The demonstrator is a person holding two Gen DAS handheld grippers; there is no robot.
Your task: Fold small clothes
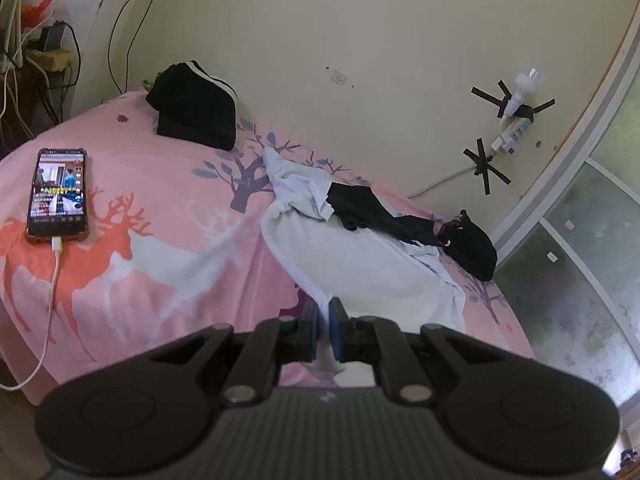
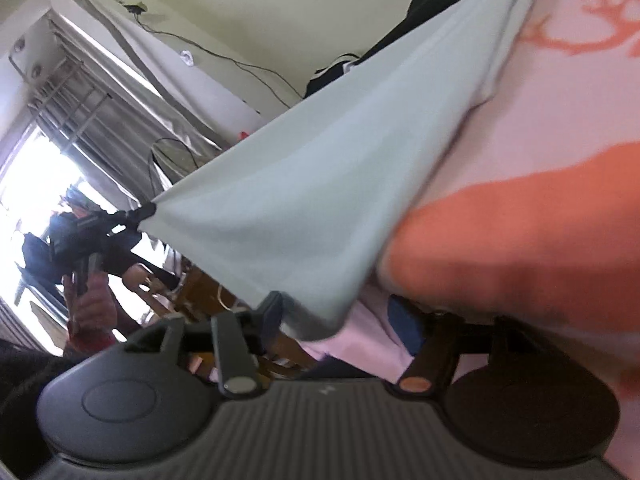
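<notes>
A white garment (image 1: 352, 256) lies stretched across the pink bed sheet (image 1: 160, 208). My left gripper (image 1: 325, 316) is shut on its near edge. In the right wrist view the same white garment (image 2: 320, 184) is pulled taut as a sheet. My right gripper (image 2: 340, 320) sits at its near corner with the jaws apart around cloth; the grip itself is hidden by the fabric. The left gripper (image 2: 144, 212) shows there at the garment's far corner, pinching it. Black clothes (image 1: 376, 212) lie on the white garment's far end.
A folded black garment with white stripes (image 1: 196, 108) lies at the bed's far end by the wall. A phone (image 1: 58, 192) on a charging cable lies at the left. A power strip (image 1: 514, 132) is taped to the wall. A window (image 1: 580, 260) stands at right.
</notes>
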